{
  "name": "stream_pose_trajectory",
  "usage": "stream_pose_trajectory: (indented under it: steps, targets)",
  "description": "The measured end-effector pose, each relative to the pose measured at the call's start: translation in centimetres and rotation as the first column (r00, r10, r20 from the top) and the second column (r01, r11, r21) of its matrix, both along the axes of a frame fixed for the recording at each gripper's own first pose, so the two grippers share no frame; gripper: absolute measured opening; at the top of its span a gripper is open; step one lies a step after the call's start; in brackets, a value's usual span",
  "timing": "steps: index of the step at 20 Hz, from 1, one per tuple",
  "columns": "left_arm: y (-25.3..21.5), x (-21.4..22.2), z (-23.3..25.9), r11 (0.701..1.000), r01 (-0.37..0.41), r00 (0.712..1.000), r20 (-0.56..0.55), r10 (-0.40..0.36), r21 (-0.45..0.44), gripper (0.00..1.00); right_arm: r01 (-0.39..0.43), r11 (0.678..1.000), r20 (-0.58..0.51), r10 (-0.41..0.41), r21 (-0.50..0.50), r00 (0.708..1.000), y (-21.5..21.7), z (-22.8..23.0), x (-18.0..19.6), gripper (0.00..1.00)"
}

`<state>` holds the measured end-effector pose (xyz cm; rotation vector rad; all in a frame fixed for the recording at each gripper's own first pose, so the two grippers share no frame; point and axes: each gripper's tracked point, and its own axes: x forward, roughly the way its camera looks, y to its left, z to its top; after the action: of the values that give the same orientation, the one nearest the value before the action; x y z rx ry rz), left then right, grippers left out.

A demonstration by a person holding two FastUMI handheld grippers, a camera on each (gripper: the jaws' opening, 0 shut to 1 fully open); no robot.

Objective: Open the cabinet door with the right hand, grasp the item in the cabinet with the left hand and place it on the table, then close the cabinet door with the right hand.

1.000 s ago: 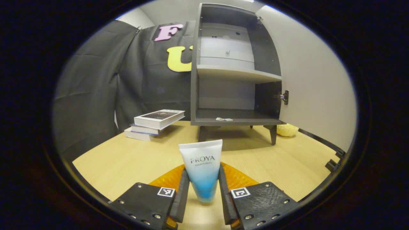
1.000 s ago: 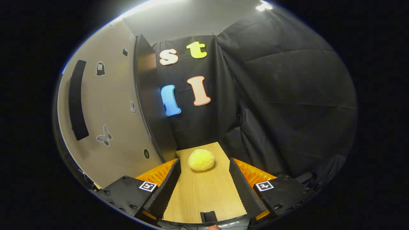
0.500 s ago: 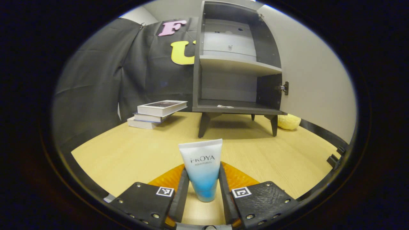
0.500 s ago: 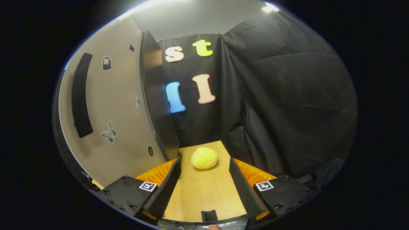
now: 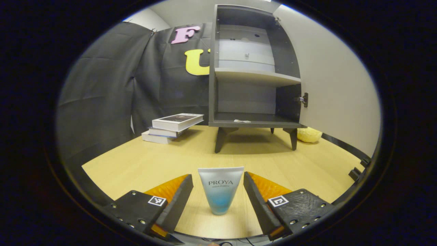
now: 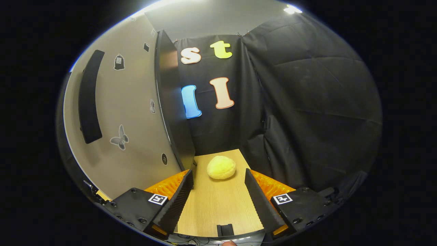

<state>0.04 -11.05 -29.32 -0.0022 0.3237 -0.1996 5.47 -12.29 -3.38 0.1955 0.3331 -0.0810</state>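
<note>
Newly parted left tongs point(image 5: 217, 191) around upright tube point(image 5: 221, 189) on table point(image 5: 143, 164)

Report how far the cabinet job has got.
Done: the cabinet door stands wide open and the tube stands upright on the table, out of the cabinet. In hand: the left gripper is open, its fingers apart from the tube on both sides. Left: the right gripper, open and empty beside the door's outer face, has yet to shut the door.

yellow ball point(image 6: 221, 167) on table point(image 6: 218, 212), door point(image 6: 126, 112) beside
</note>
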Motion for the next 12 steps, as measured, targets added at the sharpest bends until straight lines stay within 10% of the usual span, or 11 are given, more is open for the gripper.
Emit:
stream_pose_trajectory:
  steps: [12]
  targets:
    - [3.1,0.2,22.7,0.998,-0.061,0.979,0.193,0.06,0.0,0.93,-0.16,0.987,0.145,0.157,0.008,0.977,6.1,8.0,2.3,0.92]
